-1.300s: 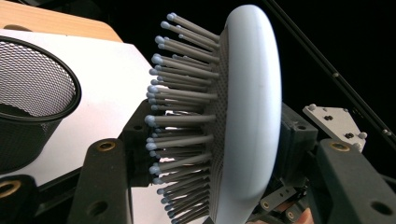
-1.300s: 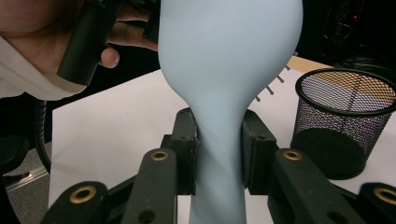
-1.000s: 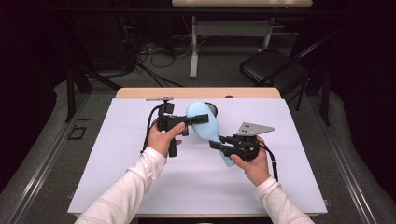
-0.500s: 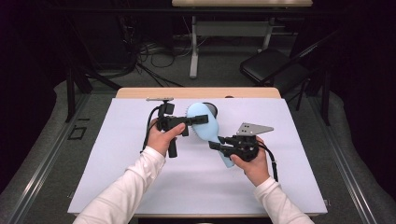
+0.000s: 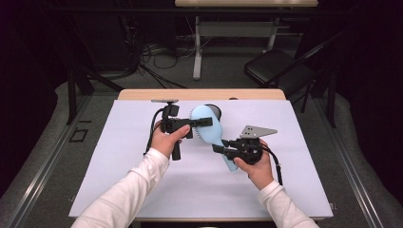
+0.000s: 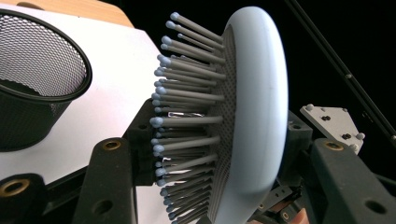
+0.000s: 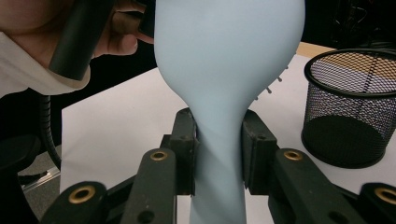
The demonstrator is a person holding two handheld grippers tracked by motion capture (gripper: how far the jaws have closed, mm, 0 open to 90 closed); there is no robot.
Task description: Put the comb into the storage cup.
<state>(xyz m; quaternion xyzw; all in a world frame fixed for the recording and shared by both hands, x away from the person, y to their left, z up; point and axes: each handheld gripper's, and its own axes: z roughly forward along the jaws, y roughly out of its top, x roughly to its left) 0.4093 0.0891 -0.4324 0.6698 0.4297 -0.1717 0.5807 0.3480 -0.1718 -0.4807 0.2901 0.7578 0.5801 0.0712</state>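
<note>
Light-blue hairbrush [image 5: 211, 130] is held off the white table cover [image 5: 119, 190], mid-table, between both tools. Long axis runs diagonally in the high view: head up toward the far edge and slightly left, handle down-right toward the person. Bristles [image 6: 187, 121] face the person's left, smooth back faces right. Left gripper [image 5: 202, 122] is clamped across the head, one jaw on the bristle side, one on the back. Right gripper [image 5: 219, 148] is clenched on the neck just below the head, pads pressing both sides [image 7: 219, 158]. Black mesh cup [image 7: 355, 107] sits on the cover behind the brush; in the high view the head mostly hides it. Handle end is covered by the right hand [image 5: 254, 164]; right gripper view crops the head's top.
</note>
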